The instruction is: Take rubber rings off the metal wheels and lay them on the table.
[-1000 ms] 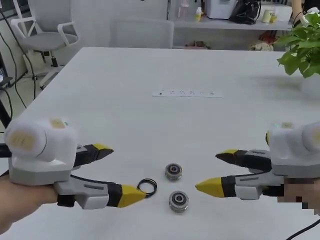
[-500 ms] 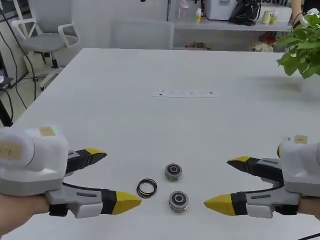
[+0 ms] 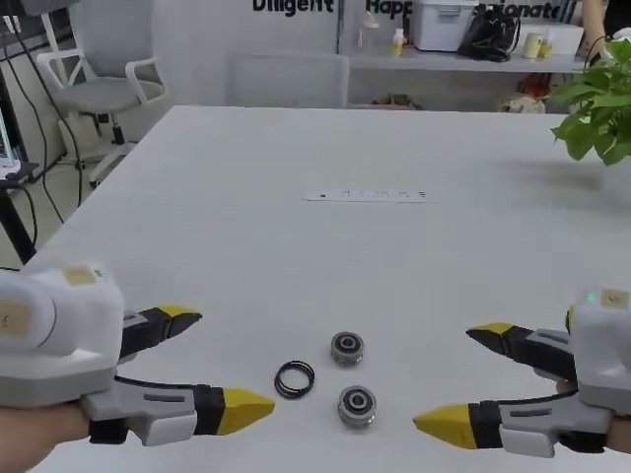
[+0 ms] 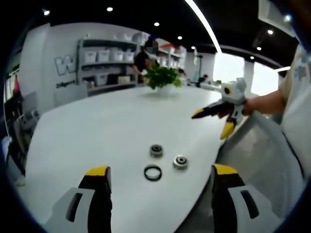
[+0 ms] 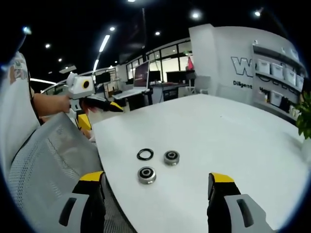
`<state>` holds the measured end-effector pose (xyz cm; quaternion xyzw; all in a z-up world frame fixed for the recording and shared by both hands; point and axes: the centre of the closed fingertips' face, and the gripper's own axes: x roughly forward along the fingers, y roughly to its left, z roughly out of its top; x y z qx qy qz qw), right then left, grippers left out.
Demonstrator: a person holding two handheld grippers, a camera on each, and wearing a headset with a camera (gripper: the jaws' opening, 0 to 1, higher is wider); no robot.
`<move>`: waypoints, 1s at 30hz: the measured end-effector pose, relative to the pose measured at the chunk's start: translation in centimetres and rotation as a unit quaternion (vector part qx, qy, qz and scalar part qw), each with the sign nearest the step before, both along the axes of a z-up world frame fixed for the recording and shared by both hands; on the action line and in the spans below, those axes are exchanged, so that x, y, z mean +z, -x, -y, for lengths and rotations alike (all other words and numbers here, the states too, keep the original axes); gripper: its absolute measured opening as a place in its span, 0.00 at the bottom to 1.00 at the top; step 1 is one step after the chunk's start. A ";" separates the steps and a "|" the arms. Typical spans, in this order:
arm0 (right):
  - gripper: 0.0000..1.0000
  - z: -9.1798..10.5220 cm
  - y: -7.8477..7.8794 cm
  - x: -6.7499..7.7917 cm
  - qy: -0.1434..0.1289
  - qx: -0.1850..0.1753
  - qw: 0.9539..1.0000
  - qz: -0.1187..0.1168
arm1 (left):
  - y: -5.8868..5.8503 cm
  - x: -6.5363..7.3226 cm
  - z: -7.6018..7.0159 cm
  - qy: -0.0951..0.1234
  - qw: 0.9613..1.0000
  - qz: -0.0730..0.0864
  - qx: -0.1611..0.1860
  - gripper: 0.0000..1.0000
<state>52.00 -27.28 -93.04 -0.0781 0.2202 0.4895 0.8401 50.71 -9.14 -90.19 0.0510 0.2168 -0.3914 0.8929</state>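
Hovering spread and empty, left gripper (image 3: 227, 360) and right gripper (image 3: 451, 377) flank two small silver metal wheels (image 3: 346, 347) on the white table (image 3: 375, 256), black rubber ring (image 3: 294, 379) just beside. Better pin one wheel, then peel gently.

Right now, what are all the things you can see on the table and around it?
far metal wheel: one, silver with a dark middle, near the table's front edge
near metal wheel: one, silver with a dark middle, just in front of the far one
rubber rings: maybe two stacked, black, flat on the table left of the wheels
paper strip: one, white, mid-table
table: one, white
plant: one, green, far right
office chair: one, grey, beyond the table, far left
left gripper: one, white, yellow-tipped jaws open
right gripper: one, white, yellow-tipped jaws open
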 end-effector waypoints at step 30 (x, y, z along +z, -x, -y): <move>0.87 0.2 0.3 -1.1 0.022 -0.004 1.000 0.005 | 0.2 -0.3 -0.9 -0.001 0.999 -0.001 0.033 0.85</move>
